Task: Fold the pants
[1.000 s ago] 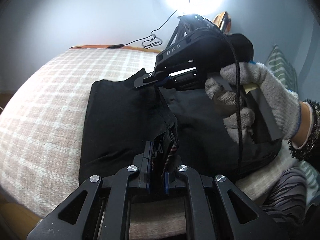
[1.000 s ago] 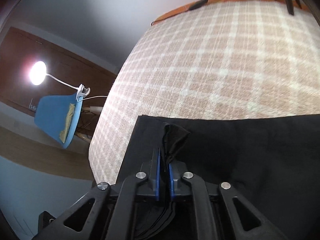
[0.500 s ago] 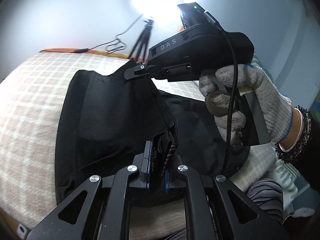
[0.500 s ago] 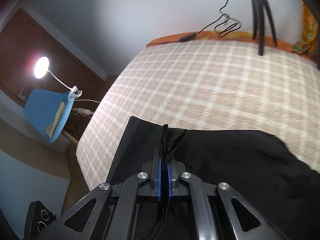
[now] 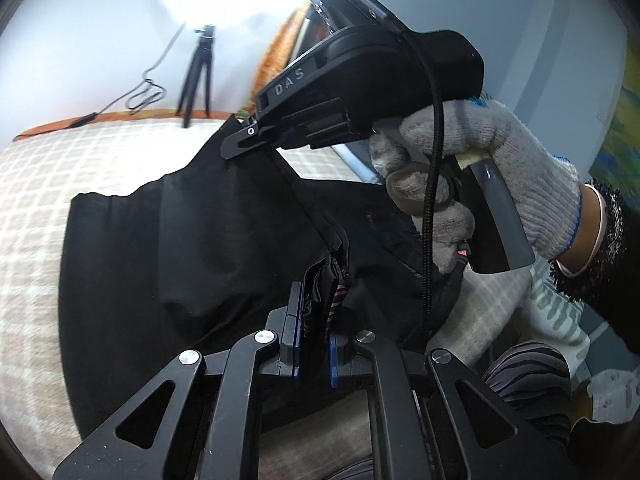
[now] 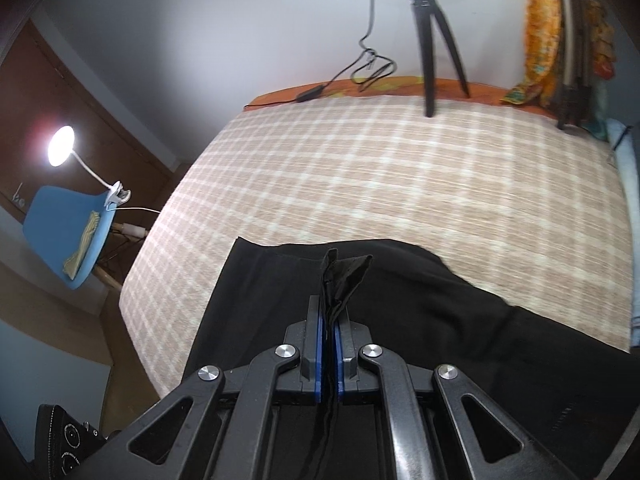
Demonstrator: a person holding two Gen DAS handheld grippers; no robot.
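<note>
Clearly, both tools are clenched on cloth. The left gripper (image 5: pixel 314 320) is pointed downward over the near edge of the bed (image 5: pixel 36 200), and a thick bunched fold of the black pants (image 5: pixel 200 240) is pinched between its blue-lined pads, with a strip of red-and-white striped trim caught in the bundle. The right gripper (image 5: pixel 240 144) is seen from the left wrist view raised above the pants, its slim tip closed on a seamed edge that is pulled taut from that tip down to the left tool. It is carried by a hand (image 5: pixel 492 168) in a knitted grey-white work glove with a blue cuff line; the fingers are curled round the grey handle, a braided black cable is draped across the knuckles, and a dark fuzzy sleeve (image 5: pixel 604 248) is seen at the wrist.

From the right wrist view, the right gripper (image 6: pixel 328 344) is angled steeply down, and a thin crumpled tuft of the pants (image 6: pixel 400 300) is nipped between its jaws. The matte, soft fabric is spread over the near part of the bed (image 6: pixel 400 180), lifted into a tent between the two tools. The bed is covered with a woven beige-and-white checked blanket. A black tripod (image 6: pixel 432 40) is stood at the far edge, and a blue chair (image 6: pixel 60 224) with a clip-on lamp (image 6: pixel 80 160) is set beyond the bed's left edge.
</note>
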